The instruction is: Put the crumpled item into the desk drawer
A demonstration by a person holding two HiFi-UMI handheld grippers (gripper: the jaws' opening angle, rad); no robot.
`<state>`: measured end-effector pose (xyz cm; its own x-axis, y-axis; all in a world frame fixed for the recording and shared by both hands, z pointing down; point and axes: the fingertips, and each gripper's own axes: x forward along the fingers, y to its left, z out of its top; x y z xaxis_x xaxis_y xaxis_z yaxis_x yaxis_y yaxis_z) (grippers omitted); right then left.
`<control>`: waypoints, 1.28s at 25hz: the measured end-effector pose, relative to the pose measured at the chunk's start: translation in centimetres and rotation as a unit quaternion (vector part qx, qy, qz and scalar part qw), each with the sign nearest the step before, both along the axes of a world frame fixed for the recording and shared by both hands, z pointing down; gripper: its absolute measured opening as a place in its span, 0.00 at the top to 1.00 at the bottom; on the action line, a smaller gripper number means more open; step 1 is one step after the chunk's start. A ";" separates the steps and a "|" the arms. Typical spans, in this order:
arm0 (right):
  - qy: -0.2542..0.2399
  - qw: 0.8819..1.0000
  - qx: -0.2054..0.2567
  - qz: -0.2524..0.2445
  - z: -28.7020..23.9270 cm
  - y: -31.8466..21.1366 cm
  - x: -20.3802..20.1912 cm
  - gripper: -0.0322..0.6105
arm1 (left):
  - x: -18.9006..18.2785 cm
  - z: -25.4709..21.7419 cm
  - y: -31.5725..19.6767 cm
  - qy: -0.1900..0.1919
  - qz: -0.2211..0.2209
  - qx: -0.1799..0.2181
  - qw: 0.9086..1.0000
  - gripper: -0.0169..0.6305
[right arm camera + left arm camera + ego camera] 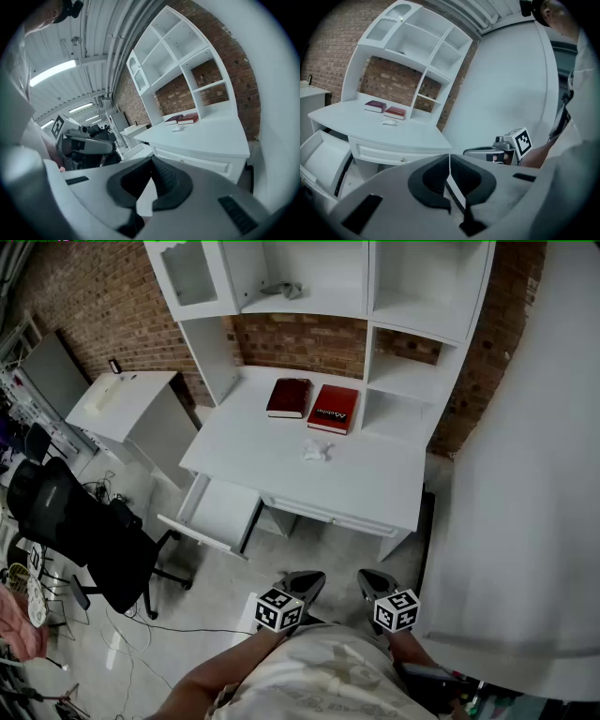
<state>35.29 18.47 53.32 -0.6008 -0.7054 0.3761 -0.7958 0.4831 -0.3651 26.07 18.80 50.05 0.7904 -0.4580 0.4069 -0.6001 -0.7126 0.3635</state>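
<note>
A small crumpled white item (318, 452) lies on the white desk (375, 486), just in front of two red books; it also shows in the left gripper view (388, 122) and the right gripper view (177, 128). The desk's left drawer (217, 515) stands pulled out and looks bare inside (321, 159). Both grippers hang low near the person's body, well short of the desk. My left gripper (305, 583) has its jaws closed together (449, 161) with nothing between them. My right gripper (373, 583) is likewise shut and holds nothing (152, 164).
Two red books (289, 397) (334, 409) lie at the desk's back under a white hutch (403, 296). A black office chair (84, 531) stands left of the open drawer, with a white side cabinet (131, 404) behind it. A white wall panel (525, 474) rises on the right.
</note>
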 end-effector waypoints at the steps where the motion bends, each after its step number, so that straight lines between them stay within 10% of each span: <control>1: 0.000 1.000 -0.002 0.002 0.0 0.5 0.2 0.91 | 0.2 0.0 0.4 0.000 0.001 -0.002 1.000 0.93; 32: 0.007 1.000 -0.022 0.010 1.0 -0.3 -0.7 0.91 | -1.2 0.0 0.7 -0.011 -0.005 -0.006 1.000 0.93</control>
